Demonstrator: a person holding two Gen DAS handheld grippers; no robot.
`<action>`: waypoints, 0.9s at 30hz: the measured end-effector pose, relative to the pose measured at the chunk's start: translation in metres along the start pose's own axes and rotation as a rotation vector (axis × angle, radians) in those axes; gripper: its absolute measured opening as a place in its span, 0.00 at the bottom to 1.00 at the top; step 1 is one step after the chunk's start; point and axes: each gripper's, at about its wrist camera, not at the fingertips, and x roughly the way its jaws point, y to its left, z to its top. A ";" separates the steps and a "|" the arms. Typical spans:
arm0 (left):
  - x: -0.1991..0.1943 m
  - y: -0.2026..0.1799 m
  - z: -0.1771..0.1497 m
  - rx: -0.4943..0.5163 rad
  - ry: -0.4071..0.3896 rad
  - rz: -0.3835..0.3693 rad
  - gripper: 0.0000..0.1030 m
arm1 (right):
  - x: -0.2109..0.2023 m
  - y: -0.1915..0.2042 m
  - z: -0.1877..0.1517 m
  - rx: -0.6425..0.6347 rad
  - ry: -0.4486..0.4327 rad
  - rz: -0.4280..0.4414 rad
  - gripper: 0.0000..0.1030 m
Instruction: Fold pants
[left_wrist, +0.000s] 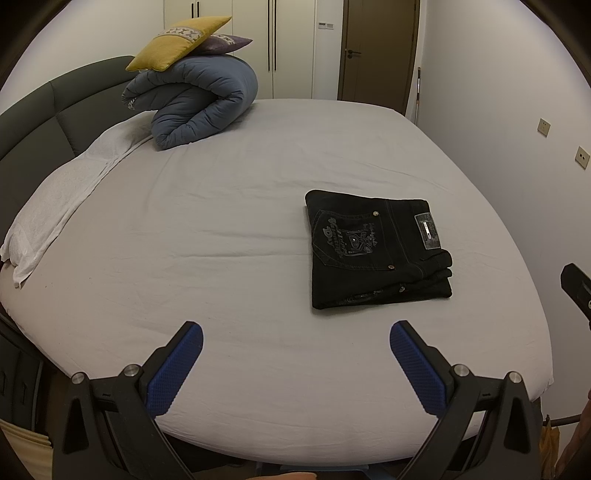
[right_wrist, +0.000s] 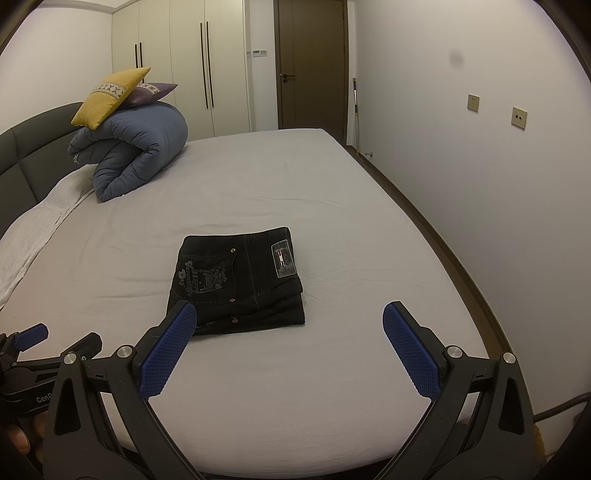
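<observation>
Black jeans (left_wrist: 376, 254) lie folded into a compact stack on the grey bed sheet (left_wrist: 221, 229), back pocket embroidery and waist patch facing up; they also show in the right wrist view (right_wrist: 236, 280). My left gripper (left_wrist: 295, 332) is open and empty, held above the sheet near the bed's front edge, left of and nearer than the jeans. My right gripper (right_wrist: 290, 314) is open and empty, just in front of the jeans, with its left finger (right_wrist: 173, 339) overlapping their near left corner in view. The left gripper also shows at the right wrist view's left edge (right_wrist: 33, 336).
A rolled blue duvet (left_wrist: 199, 103) with a yellow cushion (left_wrist: 177, 44) and a purple cushion on top sits at the far left by the dark headboard (left_wrist: 55, 107). A white towel (left_wrist: 62, 192) lies along the left side. The wall (right_wrist: 480, 155) runs close along the bed's right edge.
</observation>
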 end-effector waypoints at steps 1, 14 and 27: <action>0.000 0.000 0.000 0.001 0.000 0.000 1.00 | 0.000 0.000 0.001 0.000 0.000 -0.001 1.00; 0.000 0.000 0.000 0.001 0.000 0.000 1.00 | 0.000 0.000 -0.001 0.002 0.003 0.000 1.00; 0.001 0.000 -0.006 0.010 0.005 -0.005 1.00 | 0.000 -0.001 0.000 0.001 0.004 0.000 1.00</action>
